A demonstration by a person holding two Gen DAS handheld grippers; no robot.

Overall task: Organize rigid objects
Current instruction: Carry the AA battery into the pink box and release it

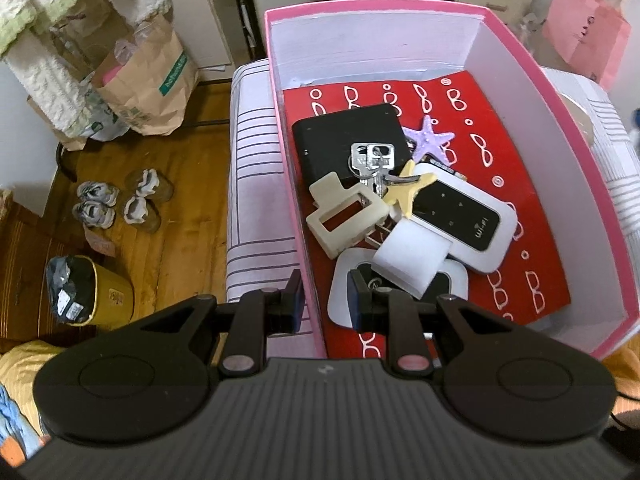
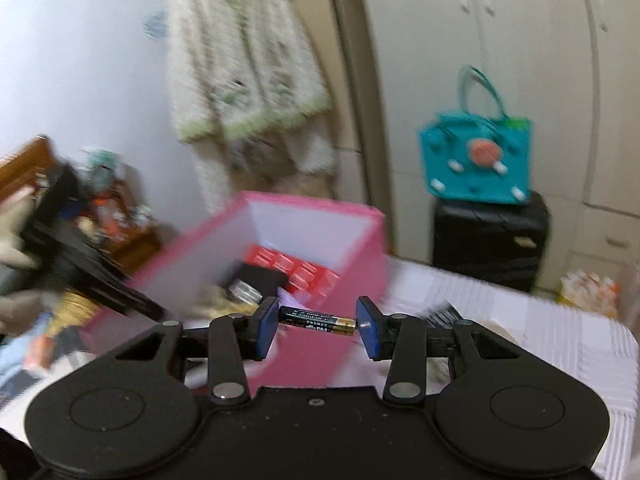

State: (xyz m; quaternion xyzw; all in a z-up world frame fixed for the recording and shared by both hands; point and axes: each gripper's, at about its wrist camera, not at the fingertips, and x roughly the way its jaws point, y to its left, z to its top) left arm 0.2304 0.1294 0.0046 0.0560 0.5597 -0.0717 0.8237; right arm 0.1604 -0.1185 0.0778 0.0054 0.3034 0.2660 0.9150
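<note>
Two grippers are at work around a pink box (image 1: 520, 52) with white inner walls, which sits on a surface covered in white cloth with dark stripes (image 1: 256, 184).

The left gripper (image 1: 325, 305) straddles the box's near left wall: one pad is outside, the other inside, and the jaws pinch that wall between them. Left of the cloth's edge the wooden floor (image 1: 180, 208) drops away, with small shoes (image 1: 96, 204) and a brown paper bag (image 1: 152, 80) on it.

Inside the box, a red sheet with white loop patterns (image 1: 500, 160) lines the bottom. The clutter crowds the left and middle: a black case (image 1: 332, 136), silver keys (image 1: 370, 162), a cream buckle-shaped piece (image 1: 344, 216), a yellow star (image 1: 404, 190), a purple starfish (image 1: 428, 136), a white block (image 1: 408, 256), and a white-framed black device (image 1: 460, 216) marked "WiFi". Bare red sheet is left along the right wall.

The right gripper (image 2: 317, 322) hangs just above the box's near corner (image 2: 352, 280), its jaws clamping an AAA battery (image 2: 316, 321) end to end, black body and gold end; its print is too small to read. Behind stand a black suitcase (image 2: 488, 248) and a teal bag (image 2: 476, 160).
</note>
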